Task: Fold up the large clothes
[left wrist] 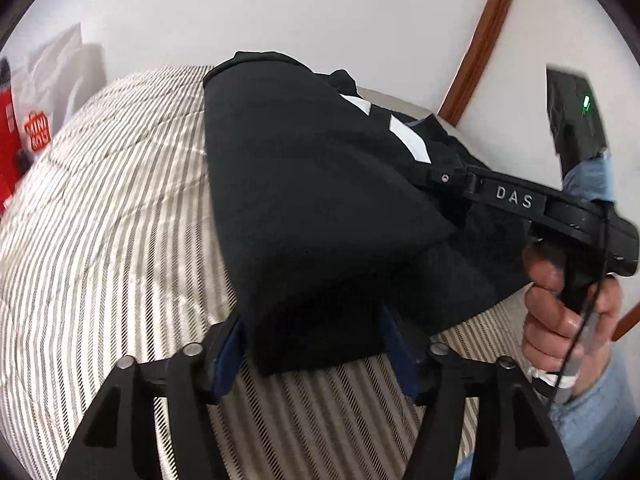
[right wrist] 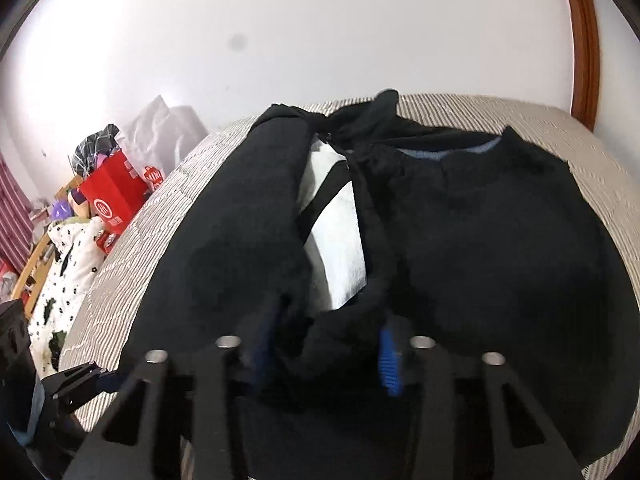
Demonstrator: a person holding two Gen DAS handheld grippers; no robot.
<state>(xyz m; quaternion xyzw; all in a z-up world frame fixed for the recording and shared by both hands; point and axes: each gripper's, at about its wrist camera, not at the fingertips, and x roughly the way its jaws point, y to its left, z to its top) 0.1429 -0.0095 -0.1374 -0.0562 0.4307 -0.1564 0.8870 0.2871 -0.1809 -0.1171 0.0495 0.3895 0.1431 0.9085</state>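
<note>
The black garment (left wrist: 312, 184) was a thick, dark knit with a broad white panel (right wrist: 340, 240) crossed by a black band, and a strip of pale blue lining (right wrist: 448, 152) showed inside its round neckline. It lay on the striped bedcover (left wrist: 100, 220), partly doubled over: one long fold ran as a rolled ridge straight ahead of the right gripper (right wrist: 326, 344) and to its left, with the flatter body ahead and to its right. The long axis ran away from that gripper, the neckline at the far end and the hem at the near end.

The right gripper's blue pads (right wrist: 388, 360) stood apart with bunched black fabric between them; whether they pinched it could not be told. The left gripper (left wrist: 316, 348) had a thick folded edge of the garment filling the gap between its blue pads (left wrist: 228, 356), which pressed against the cloth on both sides, lifting it off the cover.

To the right of the left gripper, the person's hand (left wrist: 560, 308) held the right gripper's handle. Far ahead-left, a red bag (right wrist: 114, 196) stood beyond the bed, against a white wall (right wrist: 320, 40).
</note>
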